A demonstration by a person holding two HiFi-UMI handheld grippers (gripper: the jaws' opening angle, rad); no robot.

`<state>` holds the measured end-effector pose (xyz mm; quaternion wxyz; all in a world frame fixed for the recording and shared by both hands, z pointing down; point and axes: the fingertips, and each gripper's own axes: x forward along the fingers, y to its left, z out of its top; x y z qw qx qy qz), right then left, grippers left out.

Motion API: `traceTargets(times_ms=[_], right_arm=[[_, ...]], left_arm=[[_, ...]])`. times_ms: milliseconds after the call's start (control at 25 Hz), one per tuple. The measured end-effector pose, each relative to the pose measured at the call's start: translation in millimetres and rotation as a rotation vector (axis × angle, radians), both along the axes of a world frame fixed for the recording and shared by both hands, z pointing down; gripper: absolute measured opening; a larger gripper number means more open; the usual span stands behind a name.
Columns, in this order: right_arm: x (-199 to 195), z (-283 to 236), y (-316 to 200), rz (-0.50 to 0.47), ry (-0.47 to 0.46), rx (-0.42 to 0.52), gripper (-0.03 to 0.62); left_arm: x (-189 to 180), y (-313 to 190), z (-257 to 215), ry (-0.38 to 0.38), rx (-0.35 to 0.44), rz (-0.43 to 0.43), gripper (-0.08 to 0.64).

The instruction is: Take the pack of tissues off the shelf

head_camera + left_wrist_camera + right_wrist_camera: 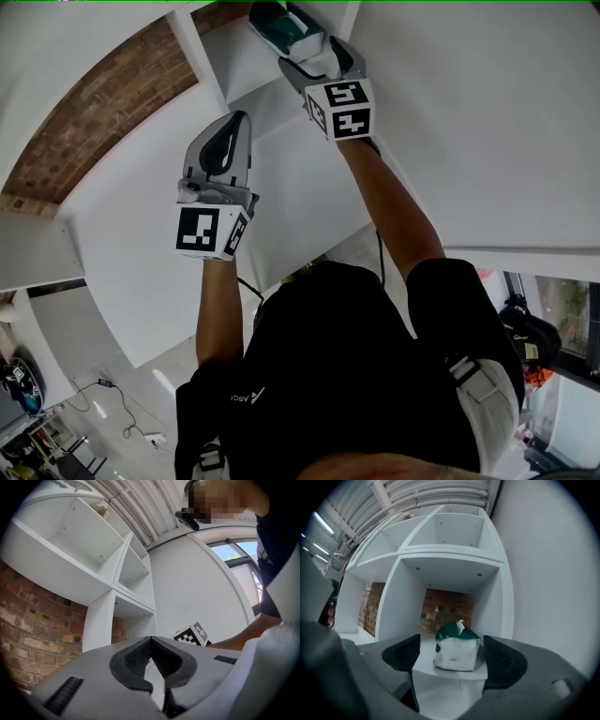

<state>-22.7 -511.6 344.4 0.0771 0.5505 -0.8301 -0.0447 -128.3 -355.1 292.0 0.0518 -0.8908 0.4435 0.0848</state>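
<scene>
**Pack of tissues** (457, 648): white with a dark green top. It is set upright on a board of the white shelf unit (450, 673), close to the board's front edge and nearer the compartment's right wall than its left. A brick wall (447, 604) is seen behind the open back of the compartment.

**Right gripper** (452, 657): raised to the front edge of that board, with the jaws spread wide. The pack is framed between them, a gap is left on each side, and nothing is gripped. In the head view the gripper (314, 64) is seen just beside the pack (286, 28).

**Left gripper** (151, 640): jaws brought together at the tips, with nothing held between them. It is held lower, well apart from the pack, in front of the shelf unit's white side panel (122, 216).
</scene>
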Motion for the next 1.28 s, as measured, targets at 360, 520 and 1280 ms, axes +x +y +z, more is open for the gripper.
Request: traceTargets(times_ms=[360,520,1280], right_arm=[[-9,17,-52,-0.006,0.006,-0.055,0.428],[-7,17,-62,0.022,0.007,-0.069,0.430],[-8,32,-63,0.014,0.062,-0.094,0.279]], left_arm=[[2,-24,15,-0.008,-0.029,-0.008,-0.002],[-1,-28,17,-0.009,-0.037,-0.019,-0.002],[-4,-28,26,-0.016,-0.052,-0.028,-0.002]])
